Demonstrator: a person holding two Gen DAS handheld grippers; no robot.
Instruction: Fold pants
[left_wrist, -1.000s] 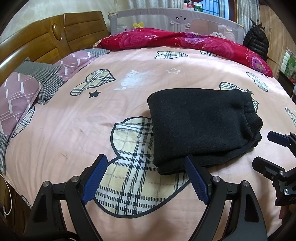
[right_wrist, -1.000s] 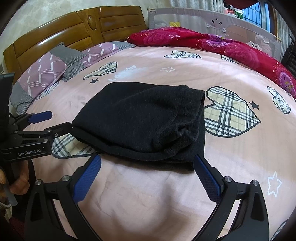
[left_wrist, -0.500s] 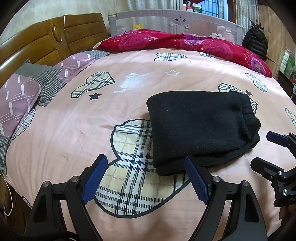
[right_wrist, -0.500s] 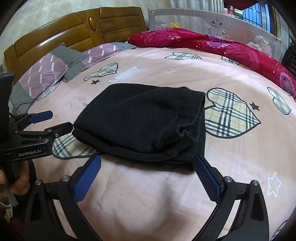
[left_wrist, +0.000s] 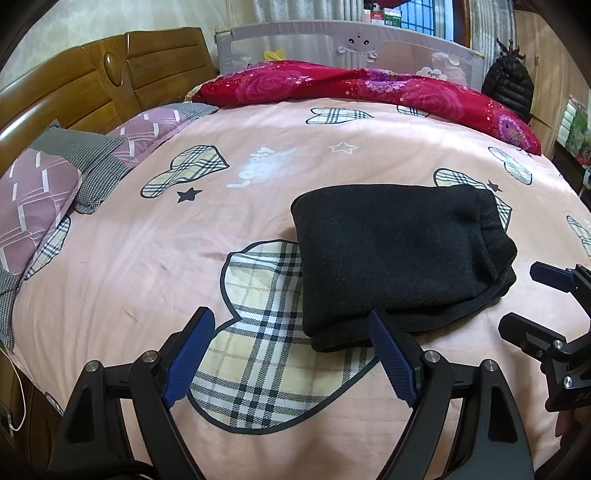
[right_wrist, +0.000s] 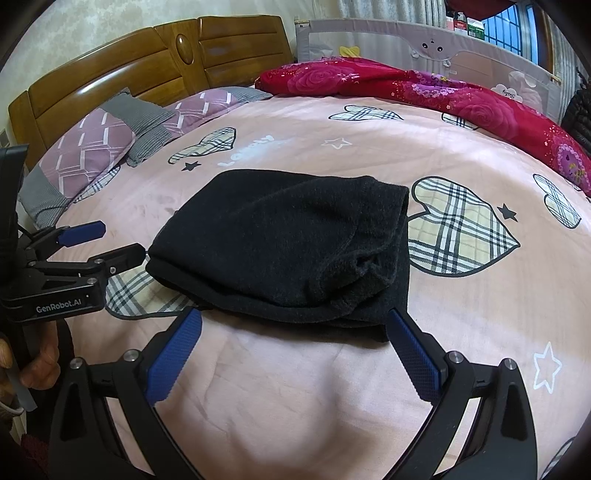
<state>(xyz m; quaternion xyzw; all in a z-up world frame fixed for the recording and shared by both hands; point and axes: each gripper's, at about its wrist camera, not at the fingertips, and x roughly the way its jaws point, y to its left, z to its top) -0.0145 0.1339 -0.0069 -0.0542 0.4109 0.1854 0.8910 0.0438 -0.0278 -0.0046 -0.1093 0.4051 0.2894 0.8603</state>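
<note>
Left claw (left_wrist: 291, 354): sitting low at the bottom of the left view, its 2 blue-padded fingers spread wide and gripping nothing, pointing over the bed toward the top of the frame. In the right view it is showing at the left edge (right_wrist: 107, 242), jaws parted, tips just beside the near left corner of the pants.

Right claw (right_wrist: 295, 350): lying along the bottom of the right view, fingers wide apart and empty, aiming up-frame at the pants. In the left view it is entering from the right edge (left_wrist: 532, 299), also parted.

Hand (right_wrist: 35, 369): wrapping the left claw's handle at the lower left of the right view.

Pants (left_wrist: 399, 258): black, folded into a thick rectangular bundle, lying flat right of centre in the left view. The long axis is running left to right across the frame, the bunched waistband end facing right and the smooth folded edge facing left. The near edge is sitting just behind both claws' fingertips.

Sheet (left_wrist: 147, 266): pink, printed with plaid hearts and stars, lying under the pants.

Room: red floral quilt (left_wrist: 369, 88) bunching along the top, purple pillows (left_wrist: 33, 206) at the left, wooden headboard (left_wrist: 103, 81) at the upper left, grey bed rail (left_wrist: 354, 37) behind the quilt.
</note>
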